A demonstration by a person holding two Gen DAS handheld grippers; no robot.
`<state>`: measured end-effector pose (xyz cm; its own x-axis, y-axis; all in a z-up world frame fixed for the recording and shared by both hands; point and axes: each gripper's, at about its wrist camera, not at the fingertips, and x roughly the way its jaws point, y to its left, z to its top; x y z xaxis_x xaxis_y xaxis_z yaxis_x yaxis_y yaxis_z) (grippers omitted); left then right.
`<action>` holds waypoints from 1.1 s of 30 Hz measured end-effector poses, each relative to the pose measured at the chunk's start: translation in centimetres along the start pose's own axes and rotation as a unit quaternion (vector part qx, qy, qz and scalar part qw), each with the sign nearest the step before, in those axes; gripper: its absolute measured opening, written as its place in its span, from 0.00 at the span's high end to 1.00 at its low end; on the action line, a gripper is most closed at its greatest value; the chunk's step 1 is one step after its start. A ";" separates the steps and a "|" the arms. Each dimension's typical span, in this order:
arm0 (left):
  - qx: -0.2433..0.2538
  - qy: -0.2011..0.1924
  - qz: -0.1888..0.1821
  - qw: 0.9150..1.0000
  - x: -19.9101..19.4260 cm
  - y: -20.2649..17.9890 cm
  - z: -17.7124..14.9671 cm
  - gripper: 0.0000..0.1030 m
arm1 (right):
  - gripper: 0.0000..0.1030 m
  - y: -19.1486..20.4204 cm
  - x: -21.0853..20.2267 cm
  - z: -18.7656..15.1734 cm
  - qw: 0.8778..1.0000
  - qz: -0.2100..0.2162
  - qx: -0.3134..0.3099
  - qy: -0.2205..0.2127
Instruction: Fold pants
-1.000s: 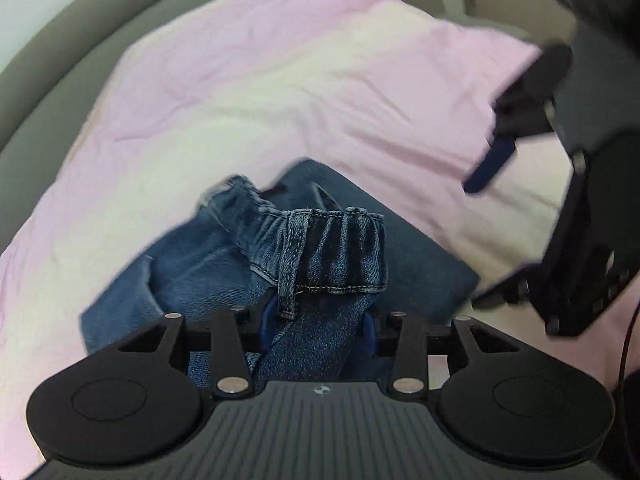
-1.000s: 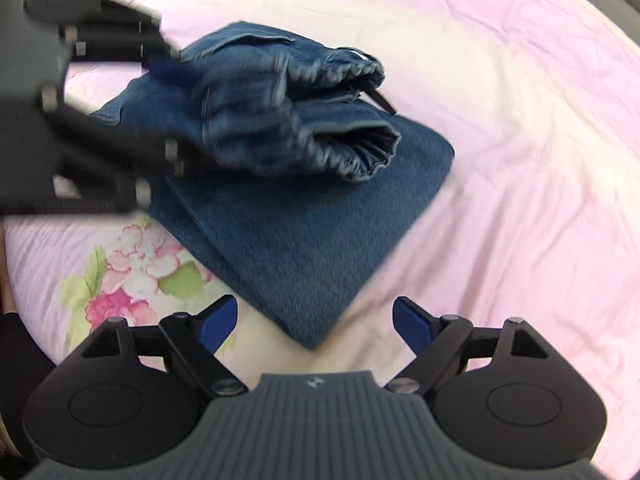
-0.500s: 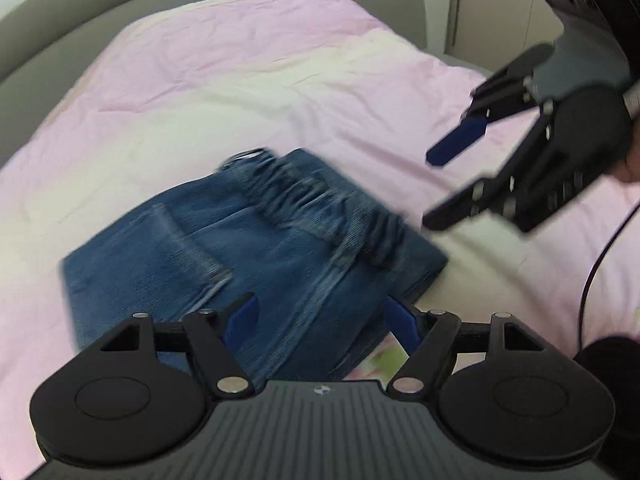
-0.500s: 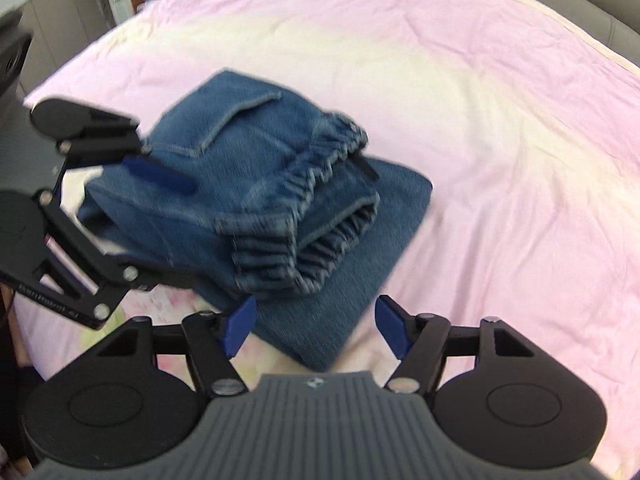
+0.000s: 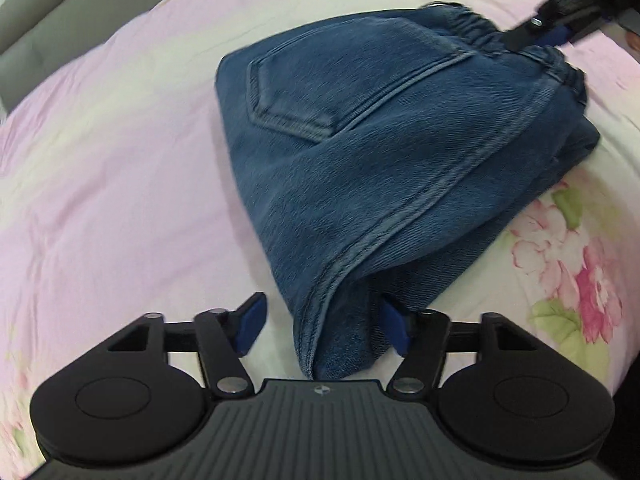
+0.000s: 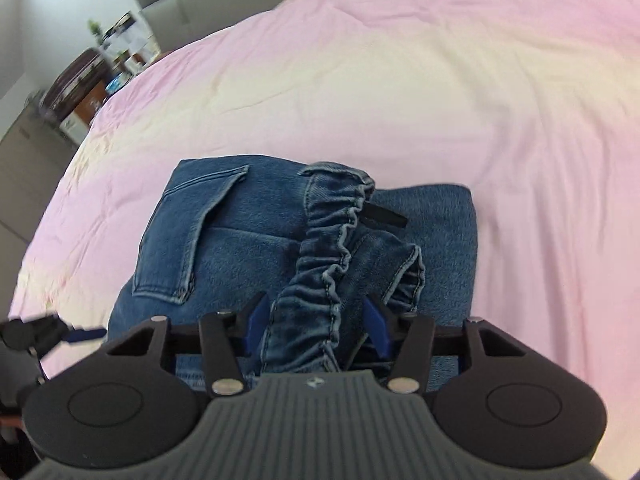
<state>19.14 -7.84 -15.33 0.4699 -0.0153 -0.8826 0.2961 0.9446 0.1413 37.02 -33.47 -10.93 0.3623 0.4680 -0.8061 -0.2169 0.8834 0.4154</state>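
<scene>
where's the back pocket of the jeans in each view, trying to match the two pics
Left wrist view: the back pocket sits upper centre, on the upper part of the jeans.
Right wrist view: the back pocket sits left of centre, left of the gathered waistband.
Shared landmark: the elastic waistband, top right in the left view, centre in the right view.

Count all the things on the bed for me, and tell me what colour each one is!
Blue jeans: 1
Black grippers with blue fingers: 2, the left gripper and the right gripper
Pink flowery bedsheet underneath: 1
Total: 4
</scene>
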 end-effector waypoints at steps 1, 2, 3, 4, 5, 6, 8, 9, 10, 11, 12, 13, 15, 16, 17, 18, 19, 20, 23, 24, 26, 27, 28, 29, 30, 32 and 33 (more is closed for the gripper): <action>-0.014 0.003 -0.008 1.000 0.2 0.3 0.0 0.46 | 0.68 -0.1 0.1 0.0 1.000 0.006 0.013 0.000; -0.031 0.004 -0.024 0.999 0.4 0.8 -0.1 0.58 | 0.69 0.1 -0.1 -0.1 1.000 0.003 0.018 -0.002; -0.043 0.003 -0.024 0.999 0.4 1.0 -0.2 0.65 | 0.79 0.4 -0.4 -0.1 1.000 0.002 0.015 -0.006; -0.046 0.003 -0.020 0.999 0.4 1.2 -0.2 0.68 | 0.93 0.8 -1.1 -0.1 1.000 -0.003 0.006 -0.018; -0.048 0.002 -0.020 0.999 0.4 1.4 -0.2 0.72 | 0.94 1.2 -2.0 -0.1 1.000 -0.003 -0.003 -0.030; -0.054 0.000 -0.020 0.998 0.3 1.6 -0.3 0.74 | 0.95 1.9 -3.1 0.0 0.999 0.001 -0.014 -0.040; -0.065 0.000 -0.024 0.998 0.2 2.0 -0.3 0.75 | 0.97 3.4 -5.1 -0.3 0.997 -0.002 -0.045 -0.054; -0.066 -0.001 -0.023 0.998 0.2 2.1 -0.3 0.76 | 0.97 4.0 -6.1 -0.5 0.996 -0.010 -0.057 -0.061; -0.065 0.001 -0.021 0.998 0.1 2.1 -0.3 0.76 | 0.97 4.4 -6.9 -1.0 0.996 -0.013 -0.063 -0.067; -0.065 0.002 -0.019 0.998 0.1 2.0 -0.3 0.76 | 0.98 4.6 -7.6 -1.5 0.995 -0.014 -0.066 -0.071; -0.064 0.003 -0.016 0.998 0.0 1.9 -0.3 0.76 | 0.98 4.6 -8.1 -2.1 0.995 -0.017 -0.066 -0.072; -0.062 0.005 -0.015 0.998 0.0 1.8 -0.3 0.77 | 0.98 4.4 -8.3 -2.8 0.995 -0.020 -0.066 -0.070; -0.060 0.010 -0.015 0.998 0.0 2.1 -0.5 0.77 | 0.99 3.5 -8.4 -4.6 0.996 -0.024 -0.064 -0.063; -0.056 0.012 -0.016 0.998 -0.1 2.0 -0.4 0.78 | 0.99 3.0 -8.2 -5.3 0.996 -0.026 -0.054 -0.058; -0.052 0.016 -0.016 0.998 -0.1 2.0 -0.3 0.78 | 0.99 2.3 -7.7 -6.0 0.997 -0.029 -0.044 -0.053; -0.045 0.018 -0.015 0.999 -0.2 1.9 -0.2 0.78 | 0.99 1.7 -7.2 -6.5 0.998 -0.034 -0.039 -0.048; -0.040 0.021 -0.015 0.999 -0.2 1.8 -0.1 0.79 | 0.99 1.2 -6.4 -7.1 0.997 -0.041 -0.038 -0.044; -0.036 0.027 -0.015 0.999 -0.2 1.8 0.0 0.79 | 0.99 0.7 -5.9 -7.6 0.997 -0.047 -0.038 -0.041; -0.026 0.045 -0.022 0.998 -0.5 2.2 0.1 0.81 | 0.99 -0.5 -3.9 -8.7 0.998 -0.060 -0.025 -0.024; -0.023 0.051 -0.024 0.998 -0.7 2.3 0.2 0.81 | 0.99 -0.8 -3.2 -9.0 0.997 -0.064 -0.023 -0.020; -0.016 0.059 -0.028 0.998 -1.3 2.4 0.3 0.82 | 0.99 -1.2 -2.4 -9.2 0.998 -0.064 -0.016 -0.015; -0.008 0.063 -0.030 0.998 -1.8 2.7 0.6 0.82 | 0.99 -1.2 -2.3 -9.1 0.998 -0.064 -0.015 -0.016; 0.002 0.066 -0.031 0.997 -2.2 2.7 0.8 0.82 | 0.98 -1.0 -2.3 -8.9 0.998 -0.065 -0.019 -0.017; 0.010 0.075 -0.031 0.997 -2.6 2.9 1.1 0.86 | 0.98 -0.8 -2.3 -8.8 0.997 -0.066 -0.025 -0.018; 0.023 0.091 -0.013 0.995 -2.9 2.9 1.4 0.98 | 0.98 -0.7 -2.3 -8.7 0.997 -0.066 -0.028 -0.018; 0.051 0.093 0.027 0.994 -3.8 3.3 1.8 0.98 | 0.98 -0.7 -2.5 -8.8 0.997 -0.067 -0.030 -0.019; 0.041 0.087 0.025 0.995 -4.4 4.0 2.3 0.97 | 0.98 -0.8 -2.5 -8.8 0.997 -0.066 -0.031 -0.019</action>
<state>20.14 -4.72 -9.85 0.3366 0.0944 -0.9369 0.3461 0.9129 0.2163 28.26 -35.53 -12.95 0.4254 0.3491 -0.8350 -0.2199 0.9348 0.2788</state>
